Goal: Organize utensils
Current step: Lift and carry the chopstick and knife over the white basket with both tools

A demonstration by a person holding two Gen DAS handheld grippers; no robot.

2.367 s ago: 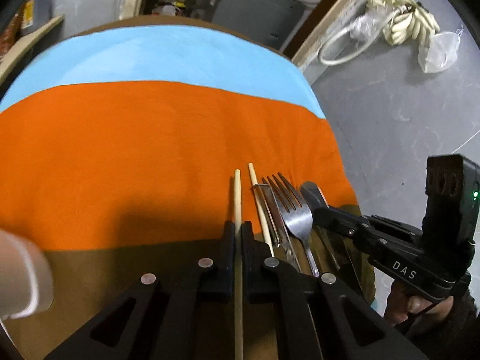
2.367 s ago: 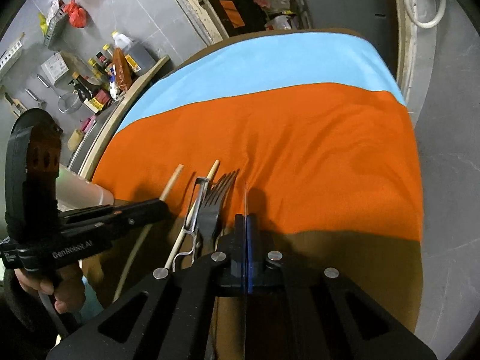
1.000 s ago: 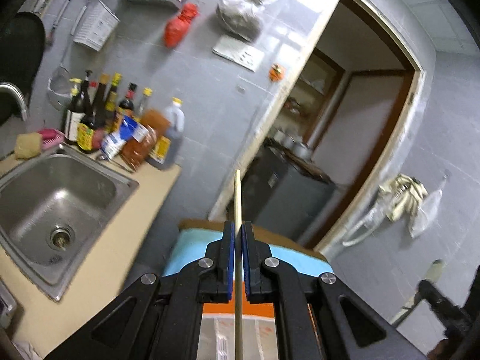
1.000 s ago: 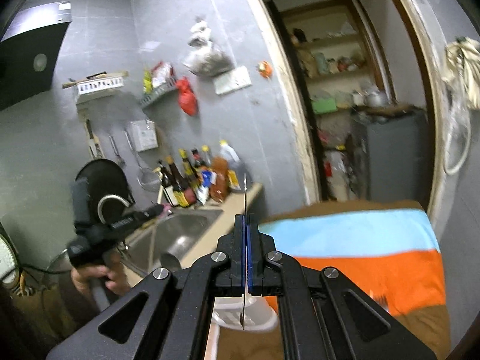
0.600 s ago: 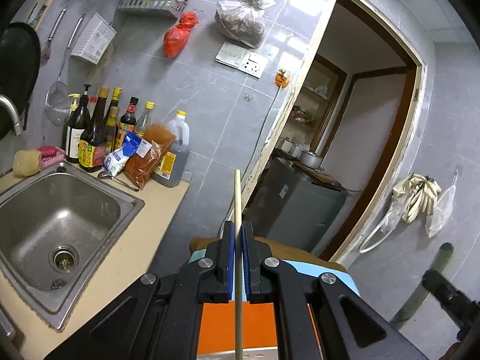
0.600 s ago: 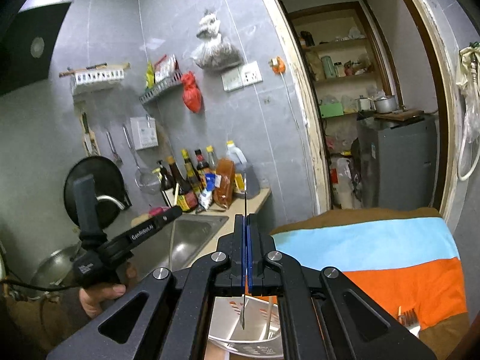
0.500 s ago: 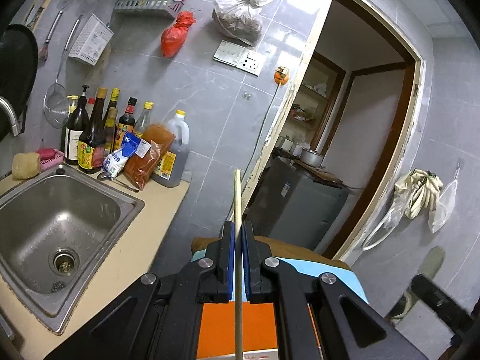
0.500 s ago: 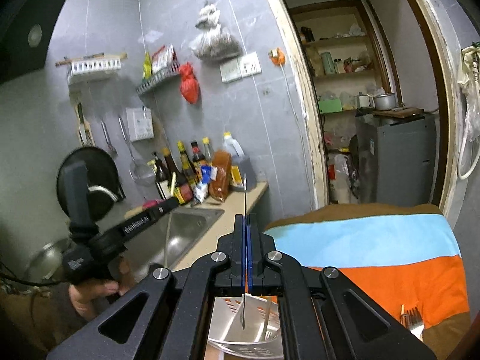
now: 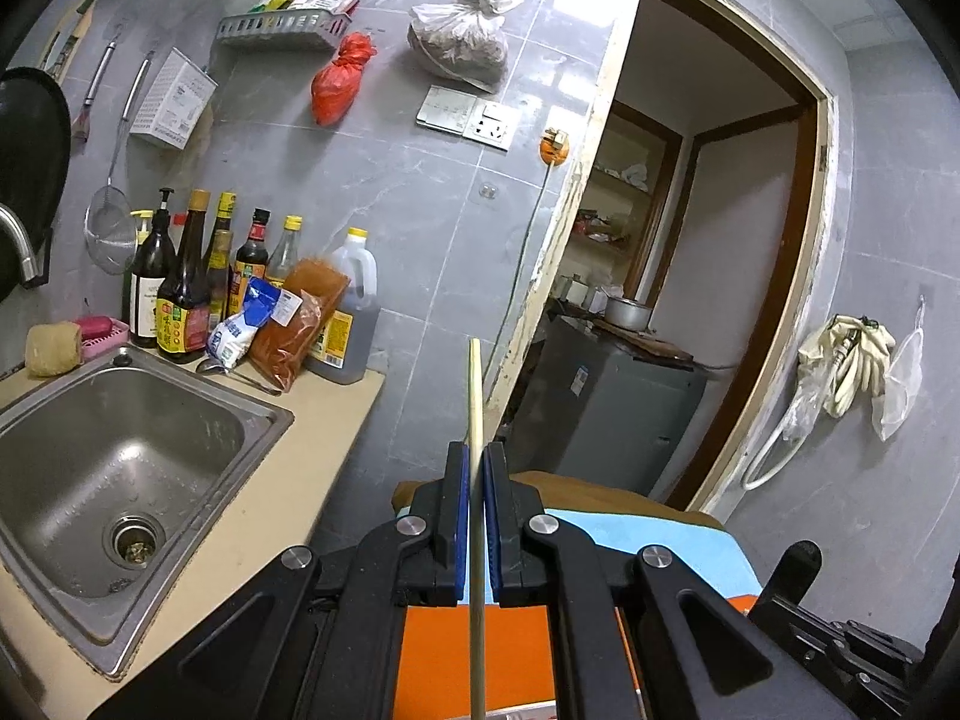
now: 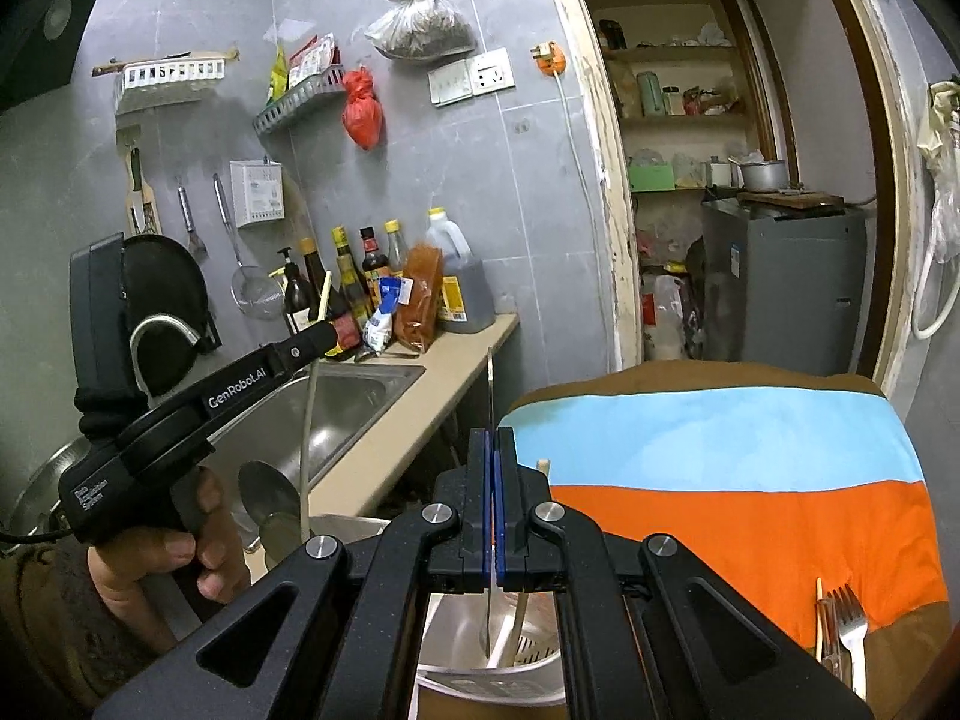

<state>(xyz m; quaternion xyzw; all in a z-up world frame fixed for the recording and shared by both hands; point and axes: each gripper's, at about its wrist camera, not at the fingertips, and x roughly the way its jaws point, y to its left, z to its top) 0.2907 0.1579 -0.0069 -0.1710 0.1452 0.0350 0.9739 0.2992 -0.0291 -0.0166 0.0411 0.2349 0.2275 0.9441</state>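
Note:
My left gripper (image 9: 474,457) is shut on a pale wooden chopstick (image 9: 474,384) that stands upright between the blue pads. In the right wrist view the left gripper (image 10: 326,333) hangs over the sink's near corner, and the chopstick (image 10: 307,432) runs down through it. My right gripper (image 10: 492,438) is shut on a thin metal knife (image 10: 490,384), seen edge on, whose lower end hangs inside a white perforated utensil holder (image 10: 468,677). Another stick leans in that holder. A fork (image 10: 849,621) and a chopstick (image 10: 819,612) lie on the striped cloth (image 10: 720,516).
A steel sink (image 9: 126,456) is set in the beige counter (image 9: 288,516), with bottles (image 9: 180,300) along the grey wall. Shiny spoon bowls (image 10: 267,495) stand by a person's hand (image 10: 180,546). A grey cabinet (image 10: 780,288) fills the doorway beyond the table.
Both grippers have sunk a little, each still shut on its utensil. In the right wrist view the holder has come in under the knife, and the left gripper has drawn nearer.

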